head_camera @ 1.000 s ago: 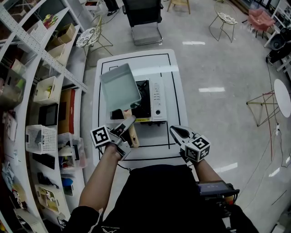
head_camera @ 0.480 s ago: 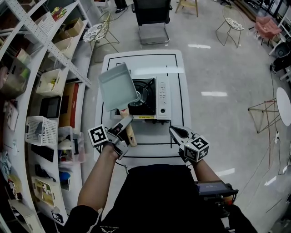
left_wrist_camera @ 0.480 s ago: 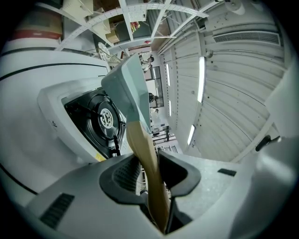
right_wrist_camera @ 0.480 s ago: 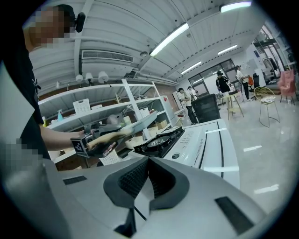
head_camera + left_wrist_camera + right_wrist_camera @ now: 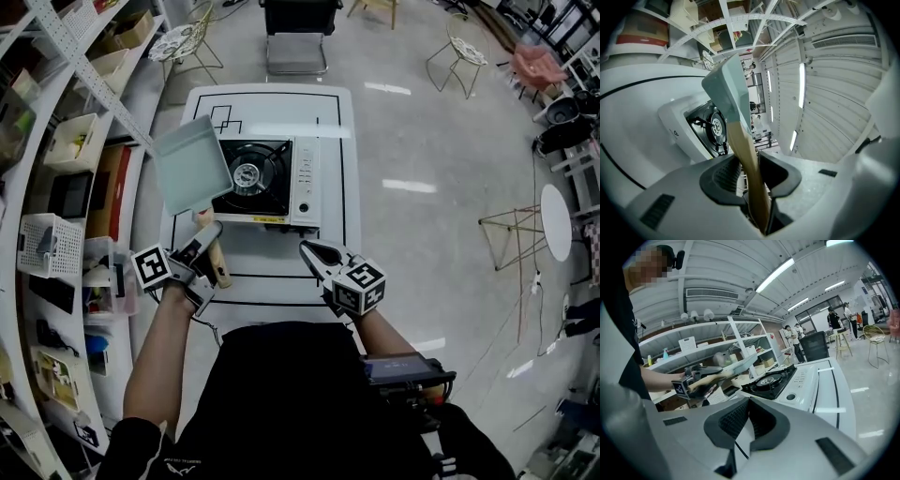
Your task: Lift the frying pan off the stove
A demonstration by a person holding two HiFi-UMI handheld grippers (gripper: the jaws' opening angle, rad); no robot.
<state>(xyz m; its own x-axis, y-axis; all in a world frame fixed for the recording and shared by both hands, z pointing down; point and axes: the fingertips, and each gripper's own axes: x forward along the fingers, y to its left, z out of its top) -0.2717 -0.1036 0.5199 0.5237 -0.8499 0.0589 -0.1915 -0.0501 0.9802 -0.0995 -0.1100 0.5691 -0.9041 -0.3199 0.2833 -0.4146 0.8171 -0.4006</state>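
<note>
A square pale grey-green frying pan (image 5: 190, 164) with a wooden handle (image 5: 215, 260) hangs in the air, left of the portable gas stove (image 5: 298, 183) and over the table's left edge. My left gripper (image 5: 208, 246) is shut on the handle, which runs between its pads (image 5: 725, 174). The left gripper view shows the pan (image 5: 729, 89) tilted above the bare burner (image 5: 712, 127). My right gripper (image 5: 309, 251) is shut on nothing, low over the table in front of the stove (image 5: 776, 380). From the right gripper view the pan (image 5: 740, 363) is level with the shelves.
The stove stands on a white table (image 5: 281, 272) marked with black lines. Metal shelving (image 5: 56, 169) with bins and boxes runs close along the left. A chair (image 5: 295, 37) stands beyond the table's far end. Open floor lies to the right.
The pan has moved left off the stove in my left gripper, and the burner is now uncovered. My right gripper stays in front of the stove.
</note>
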